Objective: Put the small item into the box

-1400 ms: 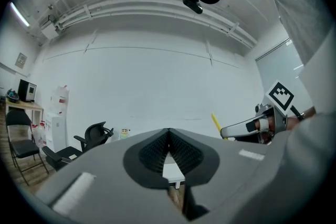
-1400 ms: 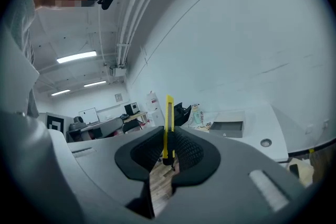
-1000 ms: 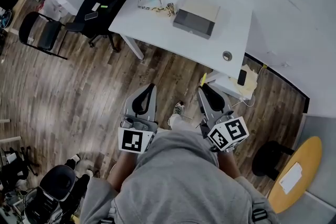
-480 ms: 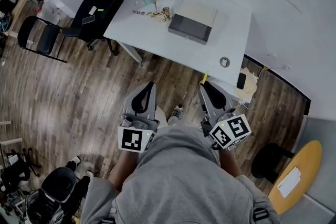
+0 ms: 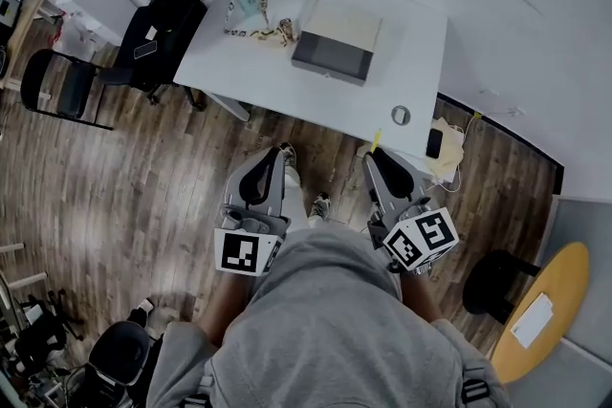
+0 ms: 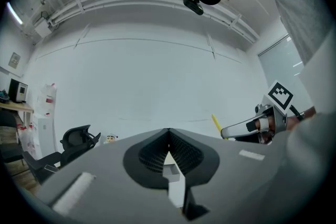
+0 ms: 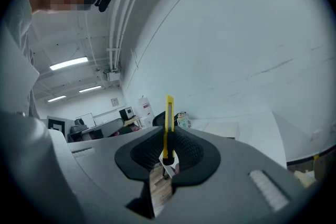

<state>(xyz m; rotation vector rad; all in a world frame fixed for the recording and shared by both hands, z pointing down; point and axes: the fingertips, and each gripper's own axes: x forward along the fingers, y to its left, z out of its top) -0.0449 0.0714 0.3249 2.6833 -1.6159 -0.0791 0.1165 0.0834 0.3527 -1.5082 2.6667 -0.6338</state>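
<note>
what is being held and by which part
Right gripper clamps a yellow utility knife by one end, the rest sticking out beyond it. Left gripper is shut, empty.

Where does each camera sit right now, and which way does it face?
Head view: on the person's head, facing steeply down at the table and box; hoodie, left tongs and right tongs show.
Left gripper view: on the left tongs, facing along their shut, empty jaws toward the wall; the right tongs and hoodie show at right.
Right gripper view: on the right tongs, facing along jaws shut on a yellow cutter toward the table; hoodie shows at left.
Shared: both gripper views show the cutter and the figure.
</note>
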